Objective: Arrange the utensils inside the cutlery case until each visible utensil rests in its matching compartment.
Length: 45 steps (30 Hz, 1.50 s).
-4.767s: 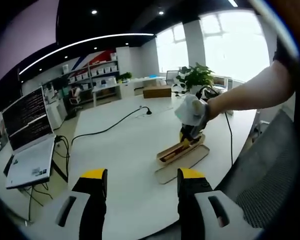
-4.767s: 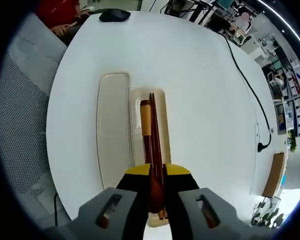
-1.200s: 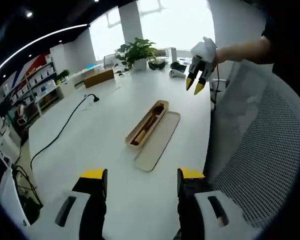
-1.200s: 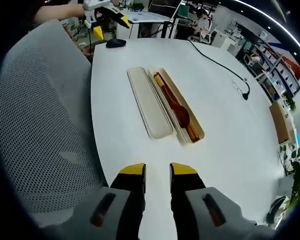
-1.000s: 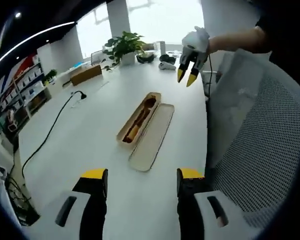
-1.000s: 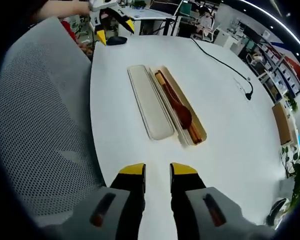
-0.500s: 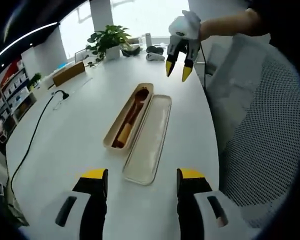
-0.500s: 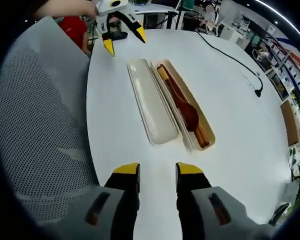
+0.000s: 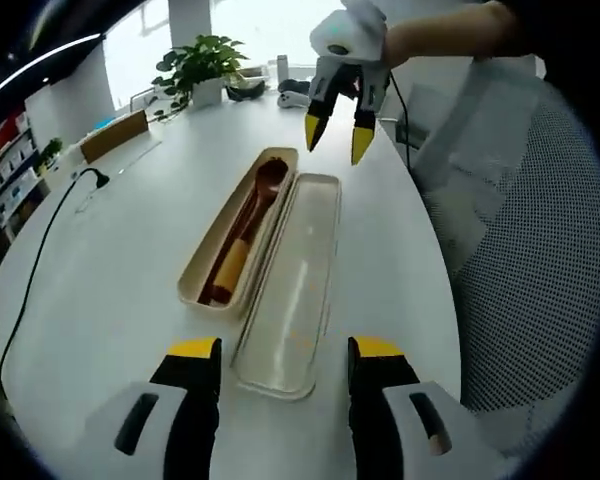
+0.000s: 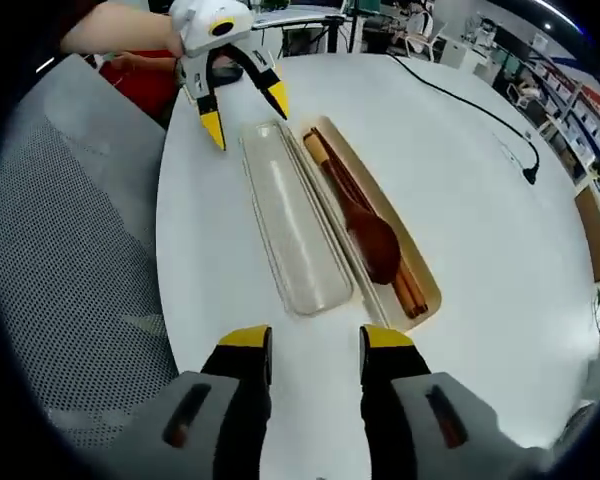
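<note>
Left gripper view: the cutlery case lies open on a white round table, its tray holding a dark wooden spoon and chopsticks side by side, with the spoon's bowl at the far end. The case's pale lid lies flat just beside the tray, touching along one long edge. The left gripper hovers at the lid's near end with its yellow-tipped jaws spread apart and nothing between them. Across the case, the right gripper, held by a person's hand, hangs above the lid's far end, its jaws likewise parted and empty. A potted plant stands at the table's far edge, and a black cable runs over the tabletop well apart from the case. A grey mesh chair stands beside the table. In the right gripper view the same open case sits ahead of the right gripper, the spoon's bowl nearer that camera, while the left gripper hovers released over the lid's far end.
</note>
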Available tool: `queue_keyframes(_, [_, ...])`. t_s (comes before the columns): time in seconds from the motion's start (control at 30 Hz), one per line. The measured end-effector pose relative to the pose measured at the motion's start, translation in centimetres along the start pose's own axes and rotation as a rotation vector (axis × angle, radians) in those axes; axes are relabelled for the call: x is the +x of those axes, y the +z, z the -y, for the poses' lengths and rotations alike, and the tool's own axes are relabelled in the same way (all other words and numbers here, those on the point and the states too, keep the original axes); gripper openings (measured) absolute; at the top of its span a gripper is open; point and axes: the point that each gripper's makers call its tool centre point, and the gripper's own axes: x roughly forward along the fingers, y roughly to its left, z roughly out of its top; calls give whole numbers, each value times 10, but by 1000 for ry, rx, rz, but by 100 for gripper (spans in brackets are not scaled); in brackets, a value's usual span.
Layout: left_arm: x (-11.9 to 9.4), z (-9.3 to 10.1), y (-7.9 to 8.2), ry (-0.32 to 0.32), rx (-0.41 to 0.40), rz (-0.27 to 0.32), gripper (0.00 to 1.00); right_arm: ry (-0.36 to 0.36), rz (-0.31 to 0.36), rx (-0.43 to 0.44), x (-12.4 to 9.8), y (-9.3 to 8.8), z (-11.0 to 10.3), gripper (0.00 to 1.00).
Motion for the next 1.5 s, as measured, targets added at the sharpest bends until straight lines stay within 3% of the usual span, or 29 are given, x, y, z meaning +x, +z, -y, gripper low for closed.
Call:
queue_keyframes(0.27, [8,1,-5,-8,-20,-7,53,22,-24,-25,10,3,0,31])
queue_keyframes(0.63, [14,-3,-3,-14,-35,5,51,48,-58,-100,24,7,0,36])
queue_keyframes(0.77, [14,-2,-2,-25,-18,10,42,56,-57,-124,25,11,-2,36])
queue_keyframes(0.93, [14,-1,-4,-30,0,7,40,68,-76,-191,27,14,-6,36])
queue_keyframes(1.13, [13,7,-1,-59,79,8,38,79,-70,-209,29,19,-9,37])
queue_keyframes(1.4, [11,19,-1,-101,115,9,37,79,-68,-238,27,20,-12,38])
queue_keyframes(1.5, [12,20,-2,-96,79,-4,38,99,-68,-229,30,20,-15,39])
